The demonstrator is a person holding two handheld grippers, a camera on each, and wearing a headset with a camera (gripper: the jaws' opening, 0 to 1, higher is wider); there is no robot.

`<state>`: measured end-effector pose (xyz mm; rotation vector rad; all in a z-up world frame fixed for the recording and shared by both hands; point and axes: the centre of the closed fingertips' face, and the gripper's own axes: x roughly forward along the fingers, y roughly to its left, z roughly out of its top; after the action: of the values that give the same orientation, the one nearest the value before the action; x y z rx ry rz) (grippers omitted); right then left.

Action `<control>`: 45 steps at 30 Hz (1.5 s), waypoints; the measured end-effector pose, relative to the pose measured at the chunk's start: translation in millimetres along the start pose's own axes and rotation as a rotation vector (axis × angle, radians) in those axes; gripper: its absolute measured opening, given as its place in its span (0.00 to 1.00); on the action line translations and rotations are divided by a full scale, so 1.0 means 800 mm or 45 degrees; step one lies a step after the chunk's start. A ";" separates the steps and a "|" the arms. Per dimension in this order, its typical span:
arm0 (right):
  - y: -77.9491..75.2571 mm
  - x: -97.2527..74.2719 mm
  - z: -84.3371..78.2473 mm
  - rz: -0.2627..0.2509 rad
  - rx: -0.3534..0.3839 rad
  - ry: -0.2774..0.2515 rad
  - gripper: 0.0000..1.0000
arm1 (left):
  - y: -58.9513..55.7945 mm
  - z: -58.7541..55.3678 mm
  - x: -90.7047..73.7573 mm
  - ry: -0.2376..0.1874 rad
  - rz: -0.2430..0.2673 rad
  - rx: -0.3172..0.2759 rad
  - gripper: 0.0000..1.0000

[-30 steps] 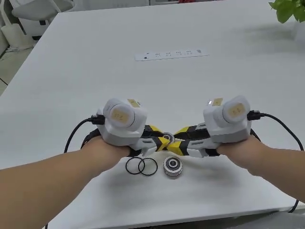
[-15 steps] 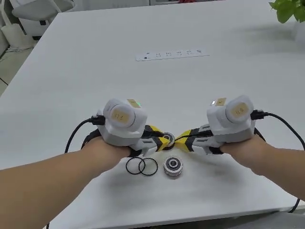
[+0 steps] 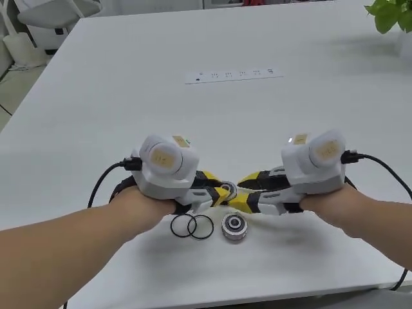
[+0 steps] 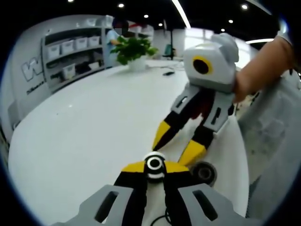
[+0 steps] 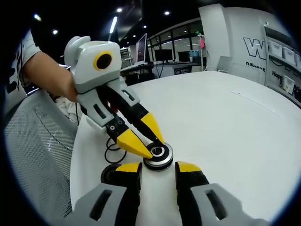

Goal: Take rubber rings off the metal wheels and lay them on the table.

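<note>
My left gripper (image 3: 217,190) is shut on a small metal wheel (image 3: 226,188), held just above the white table (image 3: 129,96). In the left gripper view the wheel (image 4: 154,164) sits between my yellow tips. My right gripper (image 3: 247,196) faces it from the right, open, with its tips either side of the wheel (image 5: 159,154). Its jaws stand apart in the right gripper view (image 5: 158,168). Two black rubber rings (image 3: 191,225) lie overlapping on the table below the left gripper. A second metal wheel (image 3: 234,226) lies flat beside them.
A white power strip (image 3: 234,74) lies across the far middle of the table. A green plant (image 3: 389,13) stands at the far right corner and a chair (image 3: 51,13) beyond the far left. Black cables trail from both grippers. The table's front edge is close below the wheels.
My right gripper drew back to the right half a second ago and has come in again to the held wheel. The left gripper, rings and loose wheel stay put.
</note>
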<state>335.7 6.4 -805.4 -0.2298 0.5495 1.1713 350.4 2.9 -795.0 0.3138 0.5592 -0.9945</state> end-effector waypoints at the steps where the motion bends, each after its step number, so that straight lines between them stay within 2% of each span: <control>1: 0.000 0.002 0.002 -0.008 -0.004 -0.010 0.25 | 0.000 0.000 0.000 0.001 0.000 0.000 0.13; 8: -0.002 0.007 0.005 -0.033 0.016 -0.012 0.26 | 0.000 -0.001 0.000 0.003 0.002 0.001 0.13; 9: -0.003 0.007 0.004 -0.047 -0.010 -0.008 0.25 | 0.000 -0.001 -0.001 0.003 0.003 0.000 0.13; 18: -0.005 0.003 0.001 -0.029 -0.011 0.006 0.23 | -0.002 -0.001 -0.002 0.004 0.002 -0.002 0.13; 22: -0.007 -0.002 -0.005 -0.023 -0.038 0.029 0.18 | -0.002 -0.001 -0.002 0.010 0.001 -0.004 0.13; 31: -0.010 -0.006 -0.010 -0.021 -0.016 0.048 0.06 | -0.002 -0.001 -0.002 0.009 0.002 -0.027 0.12; 36: -0.012 -0.006 -0.010 -0.027 0.010 0.051 0.03 | -0.002 -0.001 -0.002 0.007 0.006 -0.032 0.12; 45: -0.016 -0.007 -0.011 -0.040 0.150 0.027 0.00 | -0.002 -0.002 -0.002 0.010 0.016 -0.014 0.12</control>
<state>343.6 -7.2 -811.3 -0.1495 0.6297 1.1035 348.0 3.8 -795.3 0.3117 0.5691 -0.9781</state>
